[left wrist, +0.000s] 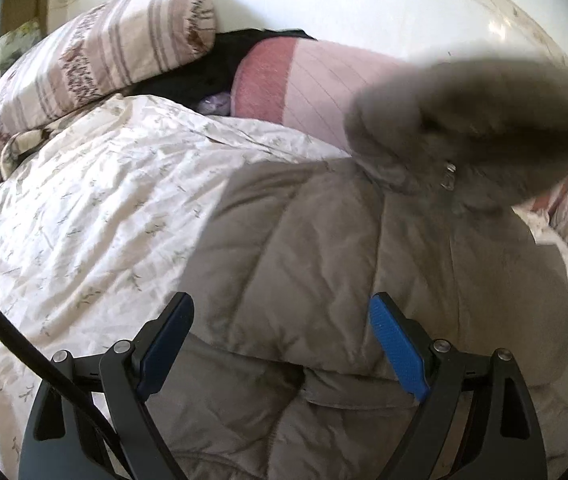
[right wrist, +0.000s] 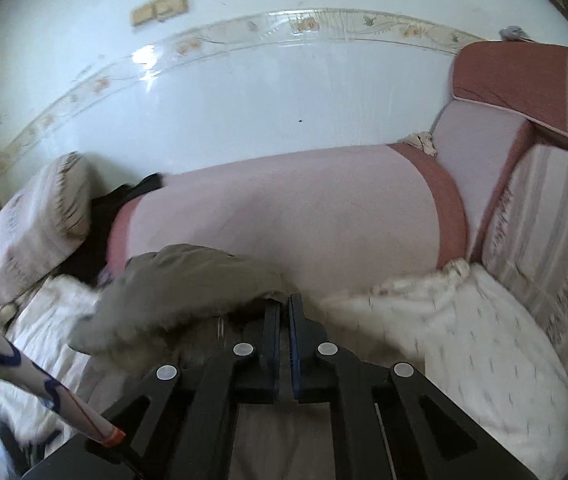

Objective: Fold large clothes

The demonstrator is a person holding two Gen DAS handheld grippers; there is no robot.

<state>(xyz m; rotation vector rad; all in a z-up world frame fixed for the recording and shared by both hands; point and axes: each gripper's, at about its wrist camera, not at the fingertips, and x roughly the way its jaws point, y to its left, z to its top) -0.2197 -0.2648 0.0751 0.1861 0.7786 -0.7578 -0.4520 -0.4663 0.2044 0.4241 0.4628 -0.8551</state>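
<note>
Grey quilted coat [left wrist: 324,240] lies spread on the floral duvet [left wrist: 84,208], toward its wall-side edge by the pink bolster [left wrist: 316,84]. Left gripper [left wrist: 282,312] hovers over it, jaws wide apart. Right gripper [right wrist: 283,312] is clamped on the coat's fur-trimmed hood [right wrist: 188,280], lifted.

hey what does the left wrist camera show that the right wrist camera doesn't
Only the left wrist view shows the quilted body of the grey jacket spread on the duvet, under the open left tool. Only the right wrist view shows the right tool shut on the jacket's fur-trimmed hood. Both share the pink cushion and striped pillow.
</note>
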